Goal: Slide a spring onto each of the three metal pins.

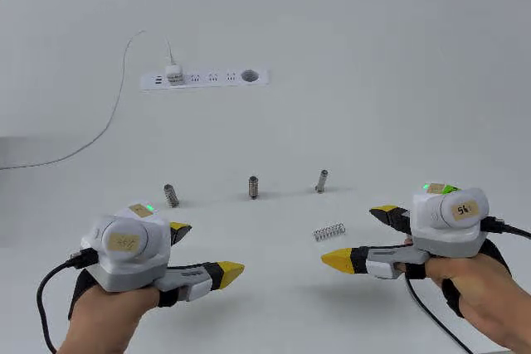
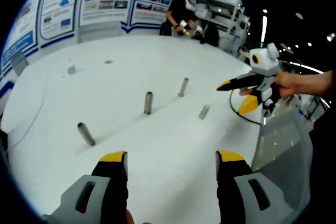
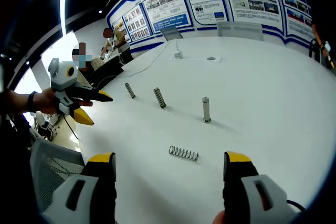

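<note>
Three metal pins stand in a row on the white table. The left pin [image 1: 171, 195] and the middle pin [image 1: 253, 187] each carry a spring. The right pin [image 1: 321, 181] is bare. A loose spring [image 1: 328, 231] lies flat in front of the right pin, also seen as the spring [image 3: 183, 153] between my right jaws' line of sight. My left gripper [image 1: 205, 249] hovers open at the front left, empty. My right gripper [image 1: 359, 236] is open at the front right, just right of the loose spring, holding nothing.
A white power strip [image 1: 204, 78] with a plugged charger and a trailing cable [image 1: 108, 118] lies at the back of the table. In the left gripper view a person [image 2: 181, 11] stands beyond the table near shelving. A grey mesh chair [image 2: 286, 140] is beside the table.
</note>
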`<state>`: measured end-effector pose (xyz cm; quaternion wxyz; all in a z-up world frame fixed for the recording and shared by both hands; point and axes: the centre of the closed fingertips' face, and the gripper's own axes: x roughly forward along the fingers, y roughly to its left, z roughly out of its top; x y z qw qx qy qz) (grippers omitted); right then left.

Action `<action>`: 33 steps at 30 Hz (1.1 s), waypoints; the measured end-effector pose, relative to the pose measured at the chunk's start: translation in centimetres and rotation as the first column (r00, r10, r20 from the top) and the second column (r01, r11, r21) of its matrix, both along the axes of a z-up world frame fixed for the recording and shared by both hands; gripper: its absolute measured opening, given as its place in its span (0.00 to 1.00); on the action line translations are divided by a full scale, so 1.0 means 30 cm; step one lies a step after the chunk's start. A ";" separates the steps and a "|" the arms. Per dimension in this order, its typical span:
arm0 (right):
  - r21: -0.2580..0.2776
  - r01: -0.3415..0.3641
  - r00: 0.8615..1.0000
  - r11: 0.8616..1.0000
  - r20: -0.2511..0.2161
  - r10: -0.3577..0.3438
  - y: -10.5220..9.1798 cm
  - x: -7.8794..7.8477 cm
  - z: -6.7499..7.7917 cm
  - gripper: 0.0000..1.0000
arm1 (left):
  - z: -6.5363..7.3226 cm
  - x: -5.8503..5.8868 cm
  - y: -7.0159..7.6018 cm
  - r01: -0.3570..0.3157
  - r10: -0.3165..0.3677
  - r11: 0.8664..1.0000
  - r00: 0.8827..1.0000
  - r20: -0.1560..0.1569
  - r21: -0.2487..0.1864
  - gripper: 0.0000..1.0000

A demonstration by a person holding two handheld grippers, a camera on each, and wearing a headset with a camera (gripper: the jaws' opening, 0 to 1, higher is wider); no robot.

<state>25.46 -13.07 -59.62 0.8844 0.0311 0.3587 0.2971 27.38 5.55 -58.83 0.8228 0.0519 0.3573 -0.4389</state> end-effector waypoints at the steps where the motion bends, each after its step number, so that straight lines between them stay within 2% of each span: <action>1: -0.001 0.001 1.000 1.000 -0.001 -0.001 -0.005 -0.002 -0.002 0.86 | -0.002 0.000 -0.008 0.009 -0.009 1.000 1.000 0.000 0.004 0.70; 10: -0.006 0.008 1.000 1.000 -0.011 -0.008 -0.044 -0.028 -0.008 0.87 | -0.003 0.009 -0.079 0.073 -0.073 0.997 0.997 0.005 0.015 0.73; 16: -0.007 0.015 1.000 1.000 -0.016 -0.015 -0.067 -0.042 -0.006 0.87 | -0.013 0.009 -0.129 0.131 -0.132 0.991 0.991 0.004 0.035 0.74; 23: -0.005 0.009 1.000 1.000 -0.015 -0.009 -0.088 -0.050 0.003 0.87 | -0.022 -0.002 -0.198 0.198 -0.199 0.979 0.980 0.006 0.054 0.75; 28: 0.006 0.005 1.000 1.000 -0.013 -0.005 -0.096 -0.053 0.006 0.86 | -0.040 -0.015 -0.248 0.253 -0.254 0.965 0.967 0.001 0.073 0.76; 30: 0.008 0.003 1.000 1.000 -0.019 -0.003 -0.096 -0.057 0.004 0.86 | -0.041 -0.016 -0.271 0.266 -0.267 0.961 0.964 0.007 0.070 0.75; 33: 0.013 -0.004 1.000 1.000 -0.026 0.005 -0.095 -0.064 0.003 0.86 | -0.053 -0.017 -0.299 0.285 -0.286 0.956 0.958 0.000 0.070 0.75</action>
